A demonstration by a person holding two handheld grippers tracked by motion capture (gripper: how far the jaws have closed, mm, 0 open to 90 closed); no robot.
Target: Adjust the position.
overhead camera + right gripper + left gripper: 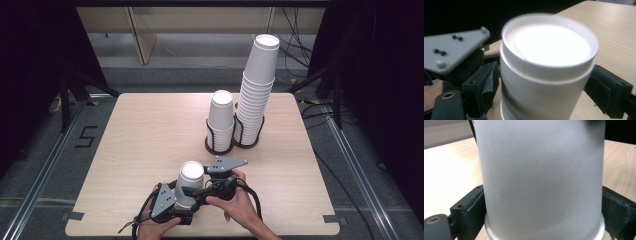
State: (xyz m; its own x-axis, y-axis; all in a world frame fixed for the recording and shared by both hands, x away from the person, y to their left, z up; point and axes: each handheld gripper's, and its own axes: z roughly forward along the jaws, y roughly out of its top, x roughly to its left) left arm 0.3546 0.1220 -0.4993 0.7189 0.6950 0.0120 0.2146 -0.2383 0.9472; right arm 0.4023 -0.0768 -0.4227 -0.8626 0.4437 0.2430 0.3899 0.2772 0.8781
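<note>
Gripping cup [190, 183]: both tongs, level.

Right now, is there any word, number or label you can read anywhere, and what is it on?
"5": black mark on the grey floor left of the table.
White paper cups, both cup stacks and the hand-held grippers: no print readable.

Matt white paper cup [190, 182] on a smooth, pale wood-grain table [145, 145], gripped by black plastic jaws.
</note>
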